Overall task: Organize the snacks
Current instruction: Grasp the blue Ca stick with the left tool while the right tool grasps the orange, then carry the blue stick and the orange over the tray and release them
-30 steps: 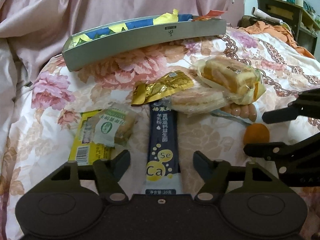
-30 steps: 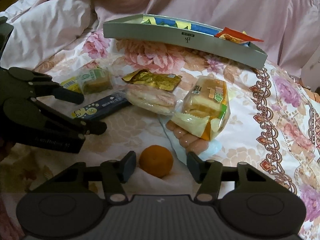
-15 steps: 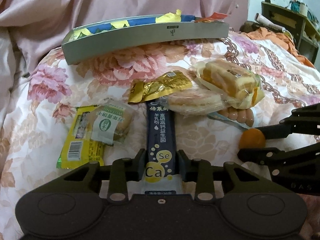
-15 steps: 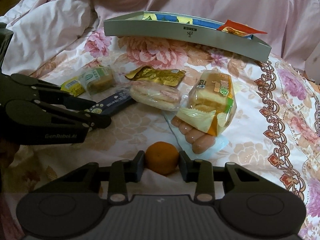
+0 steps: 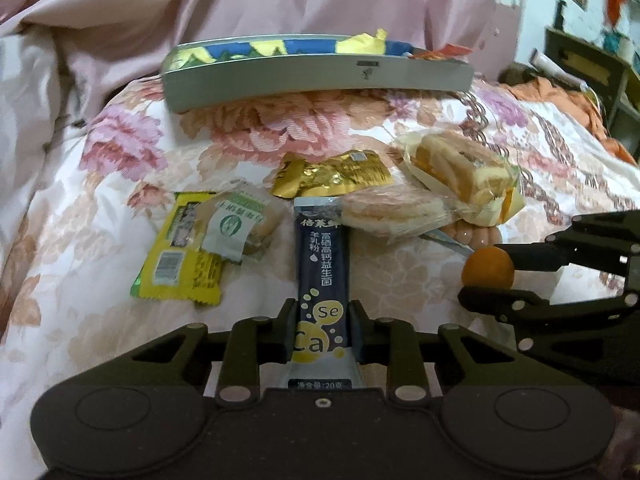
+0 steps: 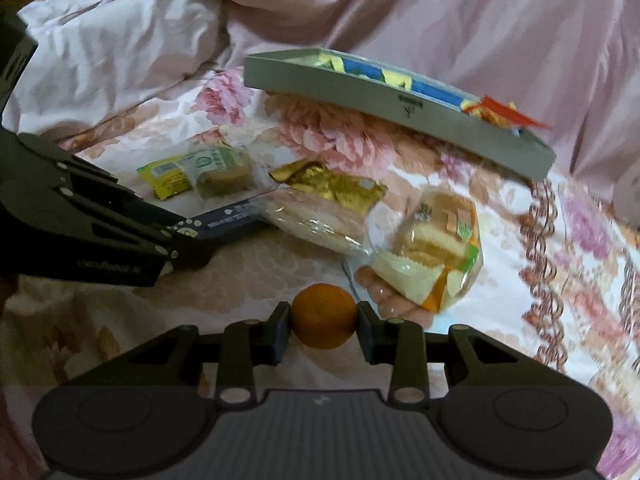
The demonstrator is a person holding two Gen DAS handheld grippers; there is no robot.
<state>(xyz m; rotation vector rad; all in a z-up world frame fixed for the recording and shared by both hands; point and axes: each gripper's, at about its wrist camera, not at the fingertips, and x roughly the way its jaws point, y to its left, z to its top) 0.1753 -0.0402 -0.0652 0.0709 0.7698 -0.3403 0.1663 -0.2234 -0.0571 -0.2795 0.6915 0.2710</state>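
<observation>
Floral bedspread [image 5: 100, 216]: dark sachet [image 5: 322, 268] is clamped by left gripper [image 5: 322, 330], orange [image 6: 324, 316] by right gripper [image 6: 324, 326], near the front edge; grey tray [image 5: 320, 78] partly filled, five packets left loose.

Both units matte black plastic. Left hand-held gripper [image 5: 322, 334]: angular linkage arms, silver pivot screws, two round recessed discs on base. Right hand-held gripper [image 6: 323, 330]: same build, ribbed grey centre panel.

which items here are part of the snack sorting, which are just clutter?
Job: dark sachet in left gripper; orange in right gripper; gold packet; yellow packet; bread pack; grey tray.
Clutter: pink quilt; orange cloth.
</observation>
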